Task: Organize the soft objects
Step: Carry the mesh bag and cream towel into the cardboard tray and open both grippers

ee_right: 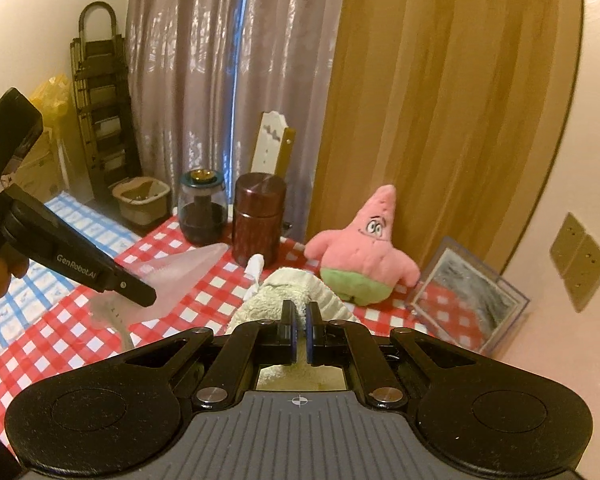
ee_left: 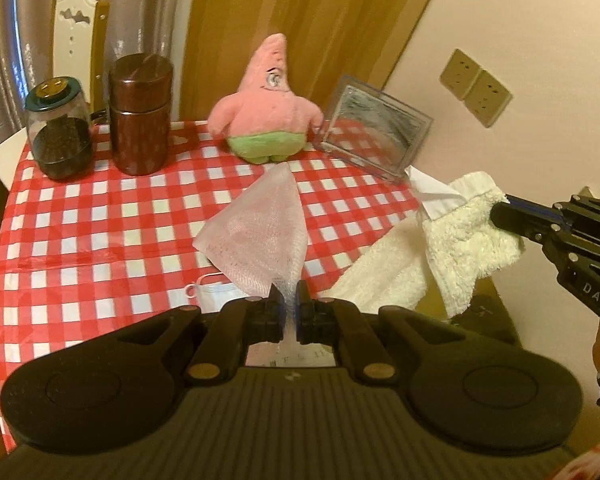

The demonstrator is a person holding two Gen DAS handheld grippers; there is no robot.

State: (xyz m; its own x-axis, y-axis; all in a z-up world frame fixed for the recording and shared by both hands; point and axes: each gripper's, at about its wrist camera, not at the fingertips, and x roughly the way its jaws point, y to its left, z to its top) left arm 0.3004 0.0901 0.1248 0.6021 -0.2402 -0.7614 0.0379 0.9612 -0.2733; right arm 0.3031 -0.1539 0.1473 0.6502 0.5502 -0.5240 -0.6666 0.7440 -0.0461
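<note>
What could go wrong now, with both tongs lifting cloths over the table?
The left tongs pinch only a corner of the pink mesh pouch, so it may slip free. The white towel in the right tongs trails low; swinging it could tip the clear box or sweep the pink plush.

Left wrist view: from behind own fingers, tilted down over checkered tablecloth (ee_left: 99, 216), close, facing wooden door (ee_left: 320, 32). Right wrist view: shallower tilt, same direction, more curtain (ee_right: 219, 80) visible. Shared: pink plush (ee_left: 265, 108), brown canister (ee_right: 259, 220), glass jar (ee_right: 201, 208), clear box (ee_left: 374, 132).
</note>
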